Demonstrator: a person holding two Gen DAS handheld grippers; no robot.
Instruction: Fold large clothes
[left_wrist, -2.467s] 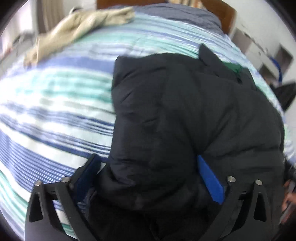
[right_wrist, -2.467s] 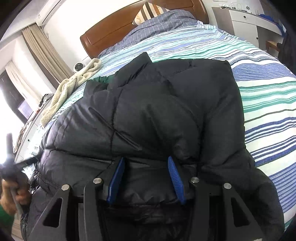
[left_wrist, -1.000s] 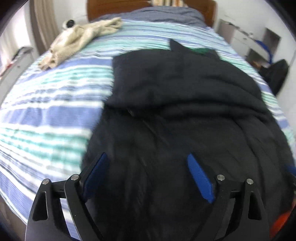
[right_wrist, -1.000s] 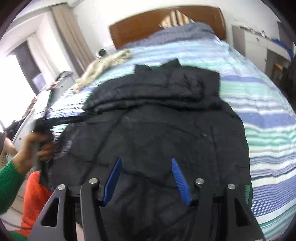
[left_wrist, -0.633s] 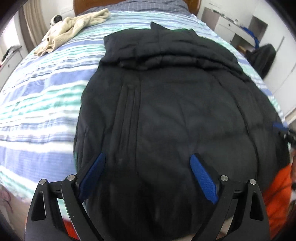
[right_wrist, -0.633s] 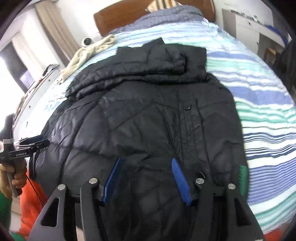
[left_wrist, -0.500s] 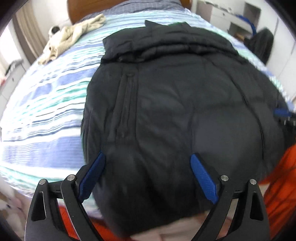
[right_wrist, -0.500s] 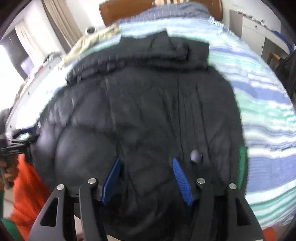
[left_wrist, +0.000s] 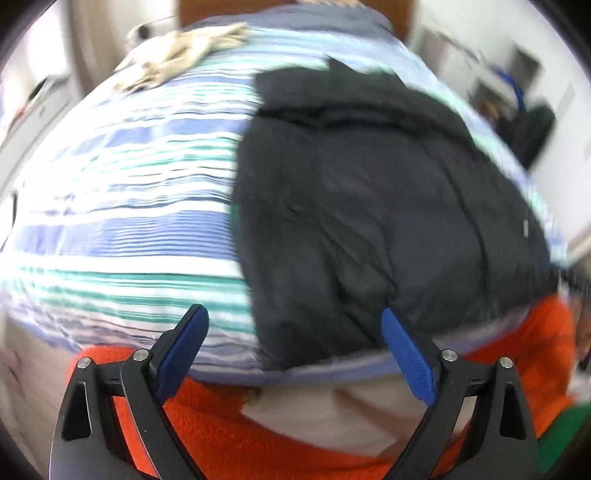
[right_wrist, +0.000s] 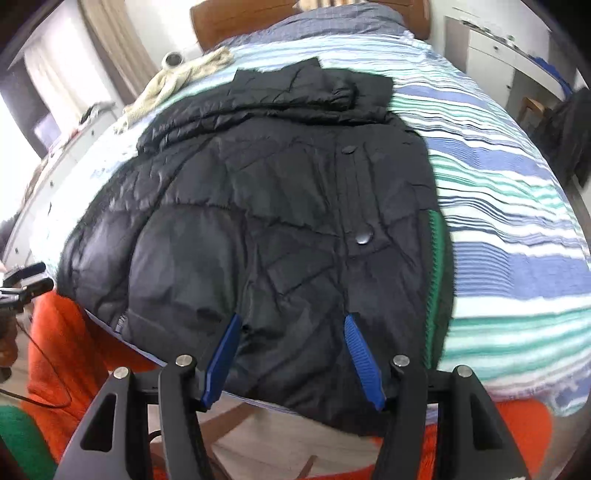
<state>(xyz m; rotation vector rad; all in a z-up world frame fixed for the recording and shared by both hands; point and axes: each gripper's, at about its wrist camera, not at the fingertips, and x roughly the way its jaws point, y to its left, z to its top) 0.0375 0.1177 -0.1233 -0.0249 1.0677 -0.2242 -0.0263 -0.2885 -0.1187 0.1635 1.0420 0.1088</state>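
striped bed (right_wrist: 517, 192), wooden headboard (right_wrist: 229, 14), black jacket (right_wrist: 280, 206) spread flat

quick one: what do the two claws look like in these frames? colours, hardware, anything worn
Both match: the left claw and the right claw have black plastic arms with triangular cut-outs, silver pivot screws and ribbed blue pads. In the right wrist view, a thin dark cable hangs below the left claw at the frame's edge. The person wears fuzzy orange trousers and a green sleeve.

One black jacket (right_wrist: 258, 221), one beige towel (right_wrist: 177, 81), one striped bed (right_wrist: 517, 206), two snaps (right_wrist: 364, 236) on the jacket, and two grippers (right_wrist: 291, 358) show.
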